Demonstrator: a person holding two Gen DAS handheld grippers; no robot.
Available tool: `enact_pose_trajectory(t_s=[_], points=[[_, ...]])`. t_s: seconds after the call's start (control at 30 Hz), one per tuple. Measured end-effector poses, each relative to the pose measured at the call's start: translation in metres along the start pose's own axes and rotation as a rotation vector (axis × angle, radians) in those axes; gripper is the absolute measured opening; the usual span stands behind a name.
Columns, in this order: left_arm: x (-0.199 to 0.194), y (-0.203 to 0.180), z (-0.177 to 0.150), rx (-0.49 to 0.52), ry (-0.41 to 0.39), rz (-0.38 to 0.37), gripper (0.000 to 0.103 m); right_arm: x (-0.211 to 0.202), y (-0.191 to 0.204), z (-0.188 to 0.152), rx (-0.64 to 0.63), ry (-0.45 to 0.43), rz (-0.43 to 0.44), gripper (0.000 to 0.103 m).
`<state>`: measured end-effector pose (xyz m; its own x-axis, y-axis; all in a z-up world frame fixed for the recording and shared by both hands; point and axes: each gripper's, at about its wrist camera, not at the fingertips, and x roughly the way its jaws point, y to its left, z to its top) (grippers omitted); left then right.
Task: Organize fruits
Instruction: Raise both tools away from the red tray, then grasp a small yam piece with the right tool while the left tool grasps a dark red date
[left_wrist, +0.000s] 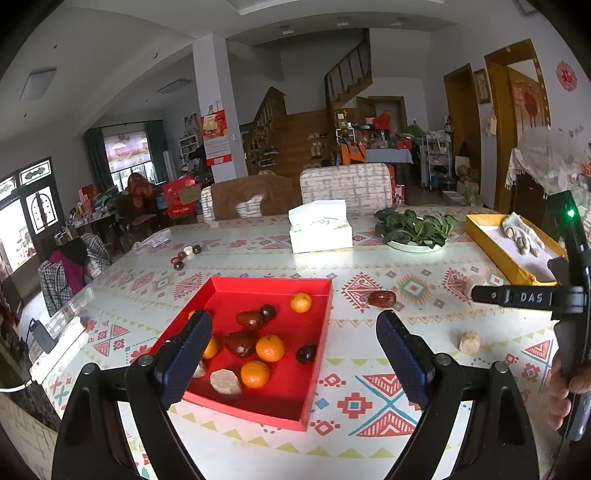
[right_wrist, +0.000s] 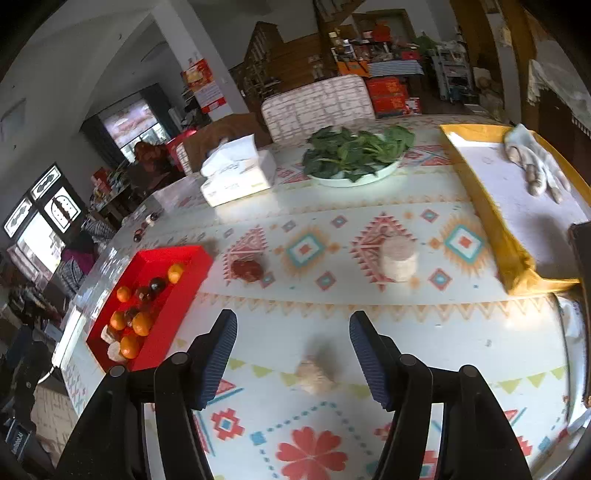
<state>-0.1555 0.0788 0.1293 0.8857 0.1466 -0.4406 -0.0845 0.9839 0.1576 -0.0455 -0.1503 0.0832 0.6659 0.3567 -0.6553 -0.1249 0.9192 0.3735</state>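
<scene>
Five oranges (left_wrist: 270, 348) in one red tray (left_wrist: 317, 369).

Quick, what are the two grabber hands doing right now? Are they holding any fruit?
Left gripper: jaws open, holding nothing, above the red tray.
Right gripper: jaws open, holding nothing, with a small pale lump on the table between them.

Glossy printed cloth covers the bench (left_wrist: 424, 369); matt red cardboard tray (left_wrist: 317, 354) left of the fingers (right_wrist: 216, 354), whose ribbed blue pads look rubbery; oranges (left_wrist: 255, 373) shine smooth
</scene>
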Motion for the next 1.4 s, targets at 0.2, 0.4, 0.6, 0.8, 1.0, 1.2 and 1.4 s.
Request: enact_pose_trajectory(t_s=[0.2,0.4,0.6,0.8,1.0,1.2,1.4], points=[[0.007,-0.009,-0.002,0.015,0.018,-0.012,0.09,-0.005,-0.024,0.0,0.039,-0.005,-0.02,0.068],[0.017,-0.015,-0.004,0.027,0.043,-0.022,0.09,-0.005,-0.042,0.001,0.069,-0.005,-0.035,0.069],[0.03,-0.019,-0.007,0.029,0.075,-0.034,0.09,-0.003,-0.058,0.005,0.102,-0.012,-0.04,0.069],[0.044,-0.023,-0.011,0.028,0.103,-0.056,0.09,-0.004,-0.062,0.008,0.062,-0.044,-0.171,0.069],[0.056,-0.028,-0.015,0.036,0.135,-0.077,0.09,-0.013,-0.03,0.006,-0.134,-0.151,-0.48,0.068],[0.061,-0.029,-0.016,0.033,0.143,-0.08,0.09,-0.021,-0.016,0.009,-0.206,-0.215,-0.574,0.07],[0.064,-0.031,-0.017,0.04,0.146,-0.084,0.09,-0.022,-0.008,0.009,-0.235,-0.242,-0.591,0.074]])
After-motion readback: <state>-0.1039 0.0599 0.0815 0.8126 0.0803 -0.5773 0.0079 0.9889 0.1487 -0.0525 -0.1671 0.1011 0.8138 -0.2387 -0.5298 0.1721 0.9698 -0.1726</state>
